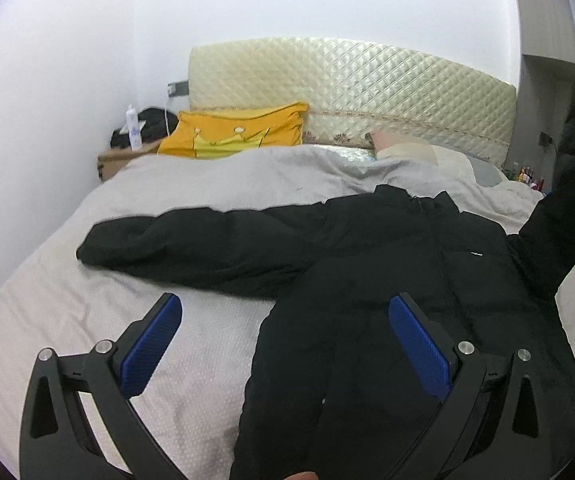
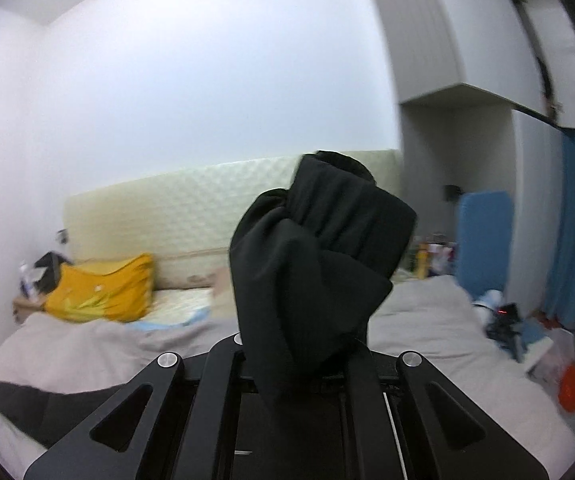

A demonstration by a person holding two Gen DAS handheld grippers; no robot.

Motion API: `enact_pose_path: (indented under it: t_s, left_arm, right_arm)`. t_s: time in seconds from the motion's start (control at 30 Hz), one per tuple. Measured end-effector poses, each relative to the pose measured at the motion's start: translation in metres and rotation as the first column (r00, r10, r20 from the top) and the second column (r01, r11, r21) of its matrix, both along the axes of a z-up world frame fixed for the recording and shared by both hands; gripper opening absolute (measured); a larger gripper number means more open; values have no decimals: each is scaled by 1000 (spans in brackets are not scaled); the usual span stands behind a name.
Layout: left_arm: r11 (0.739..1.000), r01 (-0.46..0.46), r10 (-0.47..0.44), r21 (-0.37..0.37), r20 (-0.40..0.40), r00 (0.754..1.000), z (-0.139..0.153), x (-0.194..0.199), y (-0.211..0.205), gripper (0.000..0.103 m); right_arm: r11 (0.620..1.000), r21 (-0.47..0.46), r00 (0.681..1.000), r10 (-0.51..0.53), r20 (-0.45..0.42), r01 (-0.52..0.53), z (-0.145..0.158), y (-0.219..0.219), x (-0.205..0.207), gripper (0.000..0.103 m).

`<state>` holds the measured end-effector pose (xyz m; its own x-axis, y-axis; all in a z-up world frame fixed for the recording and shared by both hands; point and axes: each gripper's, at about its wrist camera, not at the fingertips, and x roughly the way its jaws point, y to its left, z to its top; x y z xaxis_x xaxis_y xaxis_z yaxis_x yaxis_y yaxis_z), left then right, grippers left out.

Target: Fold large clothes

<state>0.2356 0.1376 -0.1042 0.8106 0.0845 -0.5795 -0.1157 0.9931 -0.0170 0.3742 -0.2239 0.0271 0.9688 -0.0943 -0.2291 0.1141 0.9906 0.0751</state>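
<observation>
A black padded jacket (image 1: 427, 280) lies face up on the bed's grey cover (image 1: 207, 184), collar toward the headboard. Its left sleeve (image 1: 191, 244) stretches flat to the left. My left gripper (image 1: 283, 308) hovers open over the jacket's lower left edge, blue pads (image 1: 151, 344) wide apart and holding nothing. The right sleeve (image 1: 559, 216) rises off the bed at the right edge. In the right wrist view my right gripper (image 2: 303, 344) is shut on that sleeve's bunched end (image 2: 319, 248), which is raised high and hides the fingertips. The flat sleeve (image 2: 39, 404) shows at lower left.
A yellow pillow (image 1: 235, 132) leans on the quilted cream headboard (image 1: 351, 88). A nightstand (image 1: 119, 160) with a white bottle and dark items stands in the left corner. Right of the bed are a blue board (image 2: 483, 240), blue curtain and floor clutter (image 2: 527, 340).
</observation>
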Motion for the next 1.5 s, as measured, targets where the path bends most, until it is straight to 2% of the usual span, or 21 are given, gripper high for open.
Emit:
enact_pose_path:
  t_s: [0.07, 0.13, 0.2, 0.37, 0.47, 0.57, 0.77, 1.03, 1.13, 1.23, 1.27, 1.37, 1.47, 1.5]
  left_arm:
    - [1000, -17, 17, 7, -6, 1000, -5, 2, 3, 103]
    - [998, -39, 39, 42, 17, 999, -5, 5, 2, 103]
    - [998, -54, 53, 45, 33, 998, -5, 8, 4, 103]
    - [998, -62, 62, 19, 22, 998, -11, 16, 19, 103]
    - [997, -80, 80, -13, 14, 997, -14, 19, 30, 103]
    - [995, -86, 87, -56, -1, 996, -16, 19, 38, 103]
    - [991, -96, 95, -90, -7, 995, -17, 17, 46, 103]
    - [991, -97, 97, -96, -9, 995, -18, 14, 47, 103]
    - [985, -99, 95, -139, -40, 995, -23, 20, 52, 103]
    - [979, -125, 116, -158, -70, 991, -28, 27, 59, 103]
    - [979, -132, 122, -156, -72, 990, -28, 29, 60, 103]
    - [982, -129, 122, -141, -56, 991, -26, 27, 59, 103]
    - [986, -113, 109, -120, -39, 993, -22, 23, 54, 103]
    - [988, -106, 103, -112, -32, 994, -20, 21, 52, 103]
  right_arm:
    - [999, -16, 999, 47, -22, -48, -12, 45, 11, 5]
    - [995, -34, 995, 89, -36, -90, -24, 75, 15, 5]
    - [989, -62, 990, 131, -58, -134, -38, 108, 23, 6]
    - [965, -94, 962, 229, -149, -244, -93, 172, 35, 7]
    - [940, -117, 930, 289, -225, -321, -135, 211, 44, 7]
    - [929, -96, 905, 320, -280, -358, -169, 236, 50, 8]
    - [919, -50, 858, 343, -381, -390, -232, 268, 59, 10]
    - [927, -10, 819, 328, -470, -376, -277, 279, 67, 14]
    - [924, 37, 808, 351, -473, -380, -286, 274, 66, 20]
    - [918, 82, 806, 382, -452, -388, -279, 267, 62, 36]
    - [915, 93, 804, 390, -448, -392, -277, 267, 61, 43]
    - [905, 119, 802, 418, -426, -408, -266, 262, 54, 52]
    - [894, 173, 802, 447, -396, -413, -255, 253, 48, 74]
    - [891, 184, 802, 455, -388, -416, -252, 251, 46, 76]
